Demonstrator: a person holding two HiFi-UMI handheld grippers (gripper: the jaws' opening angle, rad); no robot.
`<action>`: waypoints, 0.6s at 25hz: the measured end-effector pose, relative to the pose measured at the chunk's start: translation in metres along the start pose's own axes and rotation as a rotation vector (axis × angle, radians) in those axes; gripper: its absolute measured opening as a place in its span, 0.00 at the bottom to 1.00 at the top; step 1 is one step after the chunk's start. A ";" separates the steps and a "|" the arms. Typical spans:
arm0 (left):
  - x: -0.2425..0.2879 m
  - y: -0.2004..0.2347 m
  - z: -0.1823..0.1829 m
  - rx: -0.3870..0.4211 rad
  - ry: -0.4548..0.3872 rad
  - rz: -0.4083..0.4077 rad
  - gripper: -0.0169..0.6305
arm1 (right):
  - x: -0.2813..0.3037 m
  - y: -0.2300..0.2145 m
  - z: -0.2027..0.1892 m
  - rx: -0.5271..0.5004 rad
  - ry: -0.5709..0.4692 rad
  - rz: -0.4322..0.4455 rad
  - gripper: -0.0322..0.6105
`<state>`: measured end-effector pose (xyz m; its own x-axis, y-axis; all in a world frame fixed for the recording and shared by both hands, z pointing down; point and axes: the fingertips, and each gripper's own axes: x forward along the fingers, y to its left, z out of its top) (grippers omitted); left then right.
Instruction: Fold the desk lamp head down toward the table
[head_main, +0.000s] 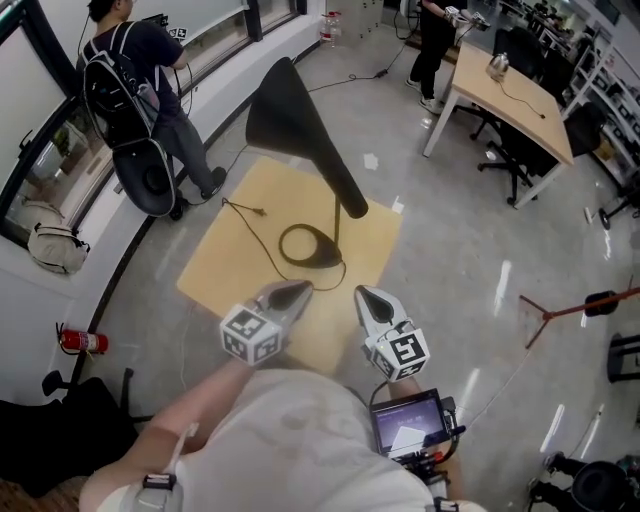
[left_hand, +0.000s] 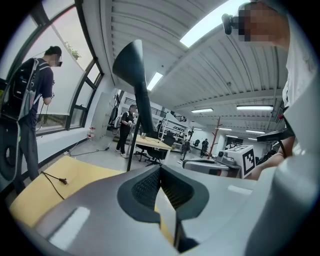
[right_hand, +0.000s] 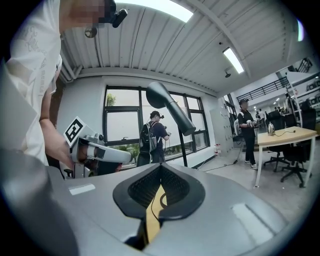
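Two grippers, left (head_main: 293, 292) and right (head_main: 366, 297), both shut on nothing, point at the desk lamp (head_main: 300, 135), probably readying an approach. It stands mid-table (head_main: 230, 250), black head raised, not yet folded.

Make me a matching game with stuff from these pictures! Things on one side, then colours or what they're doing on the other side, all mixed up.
Things:
1. lamp head
2. table
3. fire extinguisher
4. left tongs

Matches:
A. red
B. shut, holding nothing
C. black
D. yellowish tan

Right pairs: 1-C, 2-D, 3-A, 4-B.
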<state>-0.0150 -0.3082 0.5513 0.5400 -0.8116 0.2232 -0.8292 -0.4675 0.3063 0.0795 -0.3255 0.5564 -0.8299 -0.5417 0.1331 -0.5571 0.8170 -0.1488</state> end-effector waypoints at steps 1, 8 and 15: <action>0.003 0.001 0.004 0.004 -0.004 -0.007 0.03 | 0.001 -0.003 0.004 -0.007 0.001 -0.005 0.07; 0.009 0.014 0.037 0.040 -0.050 -0.040 0.03 | 0.019 -0.021 0.035 -0.066 -0.026 -0.057 0.07; 0.010 0.033 0.073 0.061 -0.102 -0.044 0.03 | 0.040 -0.033 0.068 -0.134 -0.058 -0.074 0.07</action>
<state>-0.0476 -0.3570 0.4962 0.5614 -0.8196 0.1148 -0.8139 -0.5217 0.2558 0.0623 -0.3873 0.4996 -0.7894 -0.6083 0.0818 -0.6109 0.7917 -0.0077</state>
